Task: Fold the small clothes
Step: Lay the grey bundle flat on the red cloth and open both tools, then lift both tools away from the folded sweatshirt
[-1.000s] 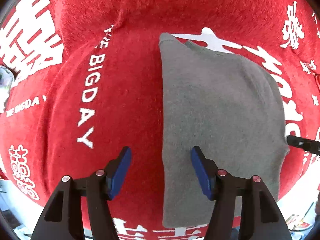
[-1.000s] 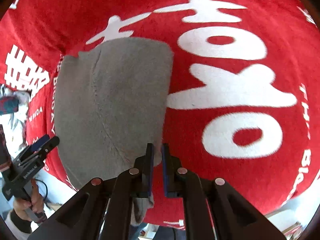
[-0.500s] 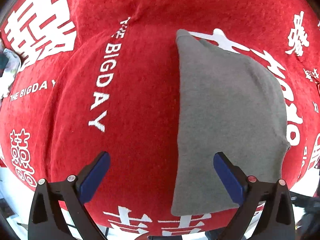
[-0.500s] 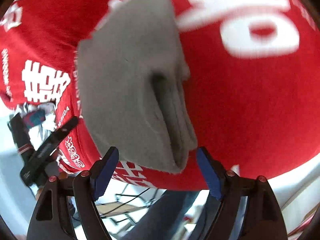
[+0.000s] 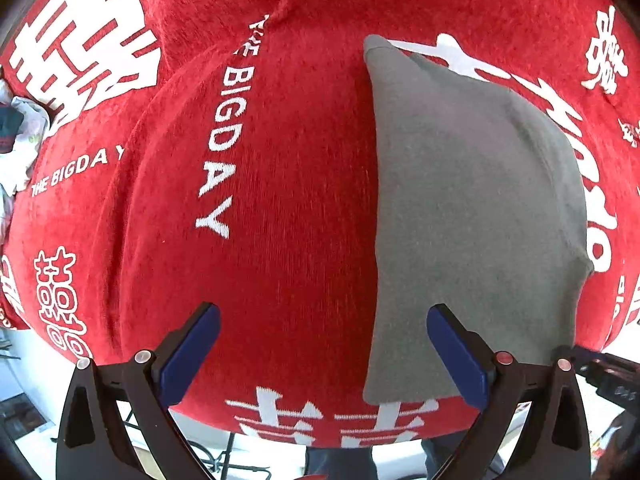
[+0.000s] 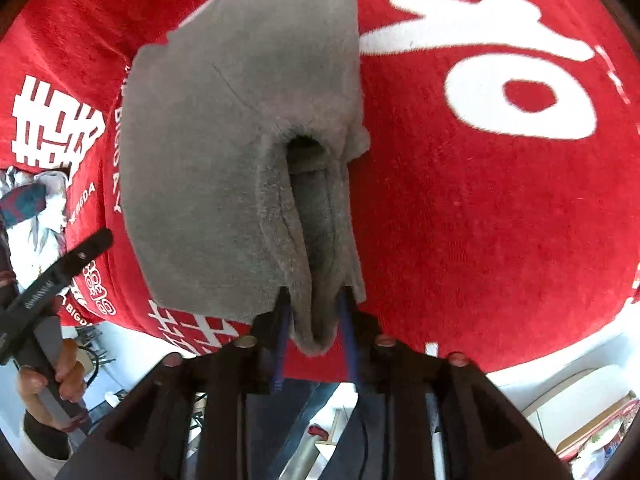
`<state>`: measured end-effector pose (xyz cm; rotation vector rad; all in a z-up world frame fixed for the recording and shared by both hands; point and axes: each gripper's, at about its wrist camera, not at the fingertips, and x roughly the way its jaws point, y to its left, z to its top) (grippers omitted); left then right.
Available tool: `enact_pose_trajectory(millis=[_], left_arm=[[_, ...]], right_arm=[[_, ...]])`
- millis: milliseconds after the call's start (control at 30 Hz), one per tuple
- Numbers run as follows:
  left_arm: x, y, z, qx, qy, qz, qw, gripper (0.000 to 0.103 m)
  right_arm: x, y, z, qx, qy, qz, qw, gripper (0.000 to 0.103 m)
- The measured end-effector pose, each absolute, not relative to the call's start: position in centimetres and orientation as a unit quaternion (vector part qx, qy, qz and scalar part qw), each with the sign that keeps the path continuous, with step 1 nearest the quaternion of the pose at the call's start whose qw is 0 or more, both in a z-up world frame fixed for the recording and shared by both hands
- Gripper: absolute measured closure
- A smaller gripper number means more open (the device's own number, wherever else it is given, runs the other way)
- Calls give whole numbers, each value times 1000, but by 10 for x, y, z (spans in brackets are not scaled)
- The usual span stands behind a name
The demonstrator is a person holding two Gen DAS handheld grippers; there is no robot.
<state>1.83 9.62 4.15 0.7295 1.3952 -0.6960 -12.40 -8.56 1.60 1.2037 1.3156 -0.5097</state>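
Observation:
A folded grey garment point(image 5: 472, 208) lies on the red cloth with white lettering point(image 5: 280, 200). My left gripper point(image 5: 324, 344) is open and empty, held above the cloth's near edge, its right finger over the garment's near left corner. In the right wrist view the garment point(image 6: 240, 128) fills the middle. My right gripper point(image 6: 314, 320) is shut on the garment's near folded edge, which bunches between the blue pads and is lifted a little off the cloth.
The red cloth point(image 6: 480, 200) covers the table to its near edge. A crumpled pile of other clothes point(image 5: 16, 132) lies at the far left. The left gripper and the hand holding it point(image 6: 44, 308) show at the left of the right wrist view.
My right gripper opened, moved onto the garment's near edge and closed on it. My left gripper opened wide and drew back toward the table's near edge.

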Motion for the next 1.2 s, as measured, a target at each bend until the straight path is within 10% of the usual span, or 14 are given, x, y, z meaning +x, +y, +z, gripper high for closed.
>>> enact_pose_trajectory(millis=[567, 1200], left_arm=[[2, 105, 94, 334, 620, -304, 641, 0], [-17, 103, 159, 332, 603, -313, 654, 0]], right_arm=[[-113, -98, 97, 472, 558, -266, 629, 18], [-102, -96, 158, 404, 582, -316, 631, 8]])
